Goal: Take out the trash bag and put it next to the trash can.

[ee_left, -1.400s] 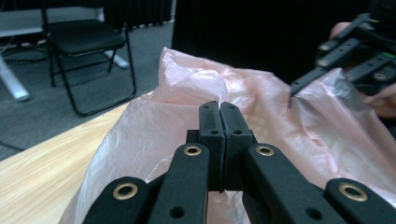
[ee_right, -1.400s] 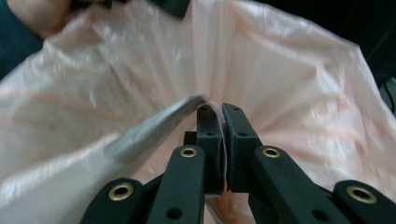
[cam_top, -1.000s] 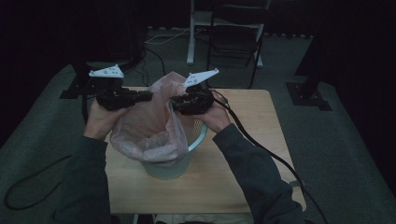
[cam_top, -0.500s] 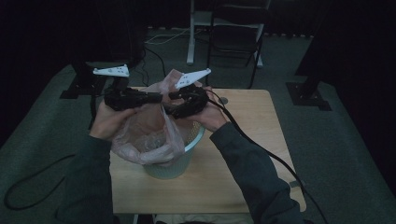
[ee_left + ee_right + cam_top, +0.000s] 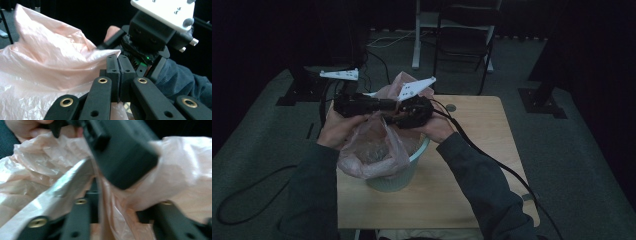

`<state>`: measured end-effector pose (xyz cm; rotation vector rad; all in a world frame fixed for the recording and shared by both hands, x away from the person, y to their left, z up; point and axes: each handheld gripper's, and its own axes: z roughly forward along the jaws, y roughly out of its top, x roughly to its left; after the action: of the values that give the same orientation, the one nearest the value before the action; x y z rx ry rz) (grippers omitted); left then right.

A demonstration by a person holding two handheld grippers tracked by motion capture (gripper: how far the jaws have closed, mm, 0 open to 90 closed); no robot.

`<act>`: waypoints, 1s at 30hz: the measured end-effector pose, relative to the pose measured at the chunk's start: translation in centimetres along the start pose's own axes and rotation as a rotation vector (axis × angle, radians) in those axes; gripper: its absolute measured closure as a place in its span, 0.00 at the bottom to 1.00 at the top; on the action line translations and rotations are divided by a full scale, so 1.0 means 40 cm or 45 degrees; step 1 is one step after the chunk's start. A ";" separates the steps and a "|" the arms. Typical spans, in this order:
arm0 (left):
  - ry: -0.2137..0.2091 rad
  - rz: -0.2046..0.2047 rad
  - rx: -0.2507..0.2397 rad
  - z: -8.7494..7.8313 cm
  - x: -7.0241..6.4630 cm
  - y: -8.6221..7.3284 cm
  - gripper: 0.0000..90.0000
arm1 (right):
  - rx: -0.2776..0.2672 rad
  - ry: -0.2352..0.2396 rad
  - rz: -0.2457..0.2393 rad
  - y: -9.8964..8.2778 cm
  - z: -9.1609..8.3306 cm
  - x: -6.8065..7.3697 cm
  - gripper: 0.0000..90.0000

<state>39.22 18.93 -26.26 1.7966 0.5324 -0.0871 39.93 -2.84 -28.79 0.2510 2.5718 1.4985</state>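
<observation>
1. Pink plastic bag (image 5: 371, 150) sits in a pale green bin (image 5: 398, 176) on the wooden table (image 5: 472, 150), its top pulled up between both grippers.
2. Left gripper (image 5: 119, 65): jaws clenched, bag edge pinched between them.
3. Right gripper (image 5: 409, 111): jaws have just been closing, bag film between them; grasp on it cannot be told, view blurred.
4. The grippers sit just beside each other above the bin.
5. Black chair (image 5: 464, 35) stands behind the table.
</observation>
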 end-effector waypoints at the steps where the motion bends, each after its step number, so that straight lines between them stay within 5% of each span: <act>1: -0.005 -0.009 -0.013 -0.003 0.002 -0.001 0.97 | 0.007 0.011 0.009 -0.001 0.001 -0.001 0.92; 12: 0.040 -0.046 -0.089 -0.045 0.016 -0.008 0.88 | 0.030 0.005 0.035 -0.009 0.006 -0.005 1.00; 23: 0.207 -0.049 -0.136 -0.128 0.018 -0.024 0.69 | -0.014 -0.001 0.054 -0.005 -0.014 -0.007 1.00; 30: 0.318 -0.107 -0.168 -0.174 0.046 -0.062 0.62 | -0.041 0.011 0.055 0.002 -0.038 -0.004 0.99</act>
<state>38.40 26.46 -27.01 1.6651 0.7743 0.1145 39.76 -4.13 -27.96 0.2986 2.5621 1.5582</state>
